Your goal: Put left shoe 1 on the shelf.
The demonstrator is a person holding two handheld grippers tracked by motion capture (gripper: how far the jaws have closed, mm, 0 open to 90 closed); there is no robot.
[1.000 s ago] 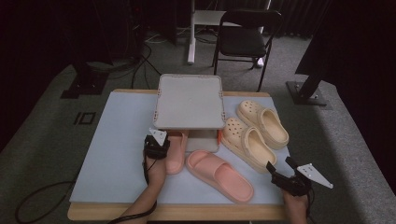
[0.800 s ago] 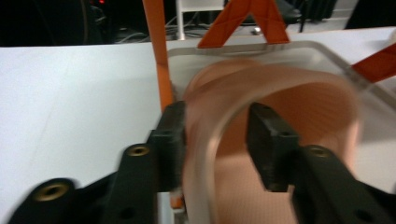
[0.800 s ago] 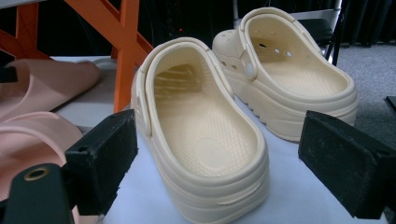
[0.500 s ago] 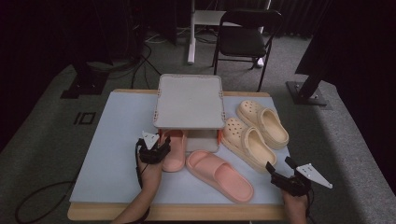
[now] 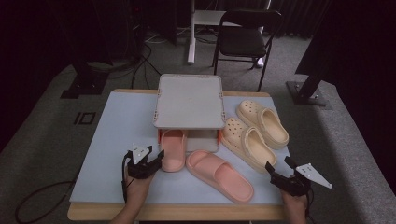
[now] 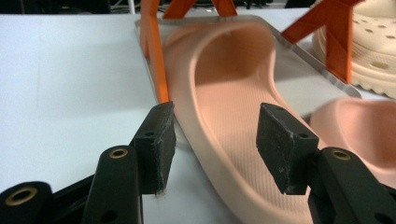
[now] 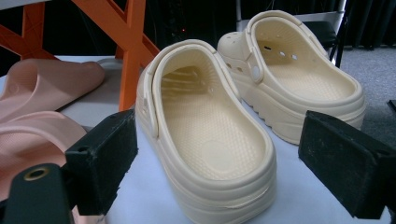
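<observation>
Two grippers sit at the near edge of the table (image 5: 116,116). The left gripper (image 5: 148,160) has just been opening; its jaws now stand released just behind the heel of a pink slide (image 5: 173,150), with the heel's left rim between the pads but unpressed. That slide lies half under the grey shoe rack (image 5: 189,100), on its bottom shelf. A second pink slide (image 5: 219,175) lies beside it, outside the rack. The right gripper (image 5: 279,171) gapes wide, holding nothing, behind two cream clogs (image 5: 250,142). Beyond the table stands a folding chair (image 5: 245,39).
</observation>
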